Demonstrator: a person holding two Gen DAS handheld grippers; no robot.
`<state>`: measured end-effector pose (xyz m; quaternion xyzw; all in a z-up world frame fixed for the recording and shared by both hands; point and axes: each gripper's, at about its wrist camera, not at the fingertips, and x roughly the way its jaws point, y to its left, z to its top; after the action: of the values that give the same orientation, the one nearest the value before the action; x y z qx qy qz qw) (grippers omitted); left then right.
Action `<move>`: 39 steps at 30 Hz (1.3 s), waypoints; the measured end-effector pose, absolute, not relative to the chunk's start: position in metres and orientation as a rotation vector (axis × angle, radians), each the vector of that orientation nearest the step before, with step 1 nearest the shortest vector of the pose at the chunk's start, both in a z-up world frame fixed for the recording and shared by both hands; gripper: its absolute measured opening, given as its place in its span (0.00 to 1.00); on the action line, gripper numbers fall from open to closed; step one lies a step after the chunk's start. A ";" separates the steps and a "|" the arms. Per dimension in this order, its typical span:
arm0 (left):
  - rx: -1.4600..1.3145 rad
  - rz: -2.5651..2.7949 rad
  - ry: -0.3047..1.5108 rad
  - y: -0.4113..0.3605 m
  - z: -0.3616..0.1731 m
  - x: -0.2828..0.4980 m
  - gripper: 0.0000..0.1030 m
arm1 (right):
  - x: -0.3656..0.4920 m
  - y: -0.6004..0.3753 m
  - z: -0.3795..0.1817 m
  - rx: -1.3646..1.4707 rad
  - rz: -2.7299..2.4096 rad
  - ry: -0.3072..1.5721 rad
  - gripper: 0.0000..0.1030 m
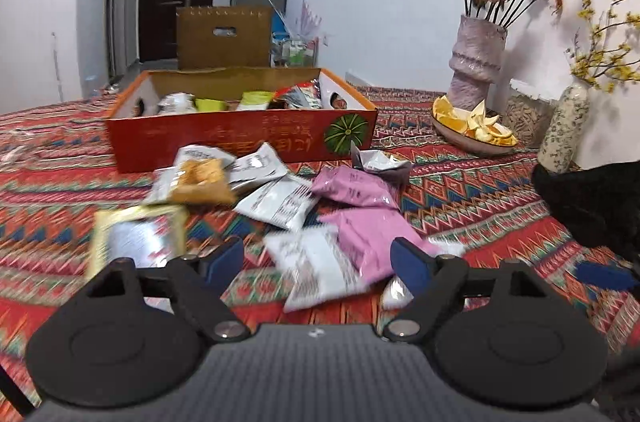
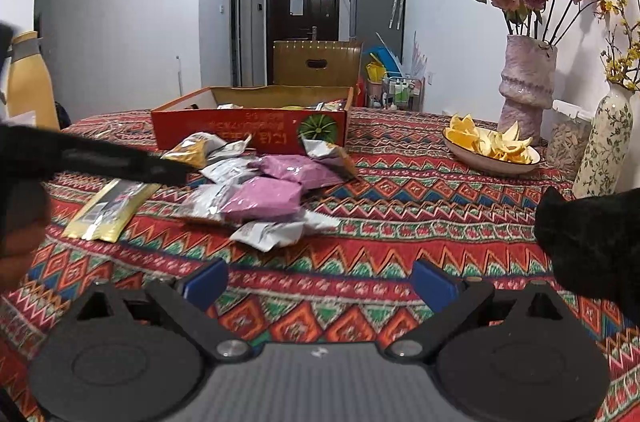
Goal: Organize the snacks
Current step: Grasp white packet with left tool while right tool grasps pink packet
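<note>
A red cardboard box [image 1: 240,136] holds several snack packets [image 1: 256,100] at the table's middle; it also shows in the right wrist view [image 2: 248,132]. In front of it lies a pile of loose packets: pink ones [image 1: 352,188] [image 2: 264,198], silver ones [image 1: 276,204] [image 2: 268,234], an orange one [image 1: 202,182] and a gold-edged one [image 1: 136,238] [image 2: 108,210]. My left gripper [image 1: 318,266] is open just above a white and silver packet [image 1: 316,270]. My right gripper [image 2: 318,284] is open and empty over bare cloth, short of the pile.
A patterned red tablecloth [image 2: 360,302] covers the table. A dish of orange peel [image 2: 490,146], a pink vase of dried roses [image 2: 524,86], a floral vase [image 2: 604,142] and a jar [image 2: 564,138] stand at right. A brown chair [image 2: 316,62] is behind the box.
</note>
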<state>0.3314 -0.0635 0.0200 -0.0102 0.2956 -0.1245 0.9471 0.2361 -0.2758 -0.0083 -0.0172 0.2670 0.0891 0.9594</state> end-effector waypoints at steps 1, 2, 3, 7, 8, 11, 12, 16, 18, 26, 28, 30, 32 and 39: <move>-0.019 -0.241 0.614 -0.067 0.015 0.343 0.77 | 0.240 -0.277 -0.008 -0.038 0.176 0.542 0.95; -0.021 -0.239 0.626 -0.070 0.011 0.352 0.75 | 0.243 -0.277 -0.007 -0.040 0.173 0.542 0.94; -0.030 -0.238 0.643 -0.071 0.006 0.360 0.72 | 0.248 -0.278 -0.006 -0.042 0.168 0.543 0.94; -0.073 -0.249 0.693 -0.063 -0.012 0.374 0.54 | 0.267 -0.281 -0.002 -0.038 0.160 0.540 0.94; -0.094 -0.261 0.699 -0.058 -0.015 0.373 0.52 | 0.274 -0.280 -0.002 -0.037 0.162 0.540 0.94; -0.127 -0.274 0.703 -0.046 -0.016 0.366 0.38 | 0.295 -0.273 0.000 -0.036 0.189 0.545 0.94; -0.131 -0.269 0.695 -0.041 -0.015 0.362 0.38 | 0.304 -0.269 0.000 -0.034 0.206 0.549 0.93; -0.157 -0.252 0.675 -0.023 -0.011 0.353 0.37 | 0.343 -0.244 -0.005 -0.020 0.261 0.583 0.89; -0.175 -0.239 0.671 -0.014 -0.008 0.349 0.37 | 0.363 -0.228 -0.013 -0.035 0.282 0.621 0.86; -0.172 -0.228 0.636 0.002 0.003 0.337 0.37 | 0.384 -0.194 -0.039 -0.109 0.298 0.698 0.59; -0.167 -0.230 0.623 0.002 0.007 0.330 0.37 | 0.374 -0.197 -0.037 -0.110 0.291 0.702 0.59; -0.157 -0.234 0.605 0.001 0.013 0.320 0.36 | 0.358 -0.202 -0.030 -0.098 0.293 0.680 0.59; -0.151 -0.240 0.590 0.001 0.019 0.309 0.37 | 0.337 -0.210 -0.020 -0.078 0.298 0.653 0.59; -0.151 -0.236 0.564 -0.002 0.032 0.265 0.36 | 0.277 -0.231 0.005 -0.042 0.282 0.582 0.59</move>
<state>0.2652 -0.0018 0.0317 -0.0741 0.2774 -0.1162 0.9508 0.2772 -0.2308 0.0050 -0.0206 0.2860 0.1387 0.9479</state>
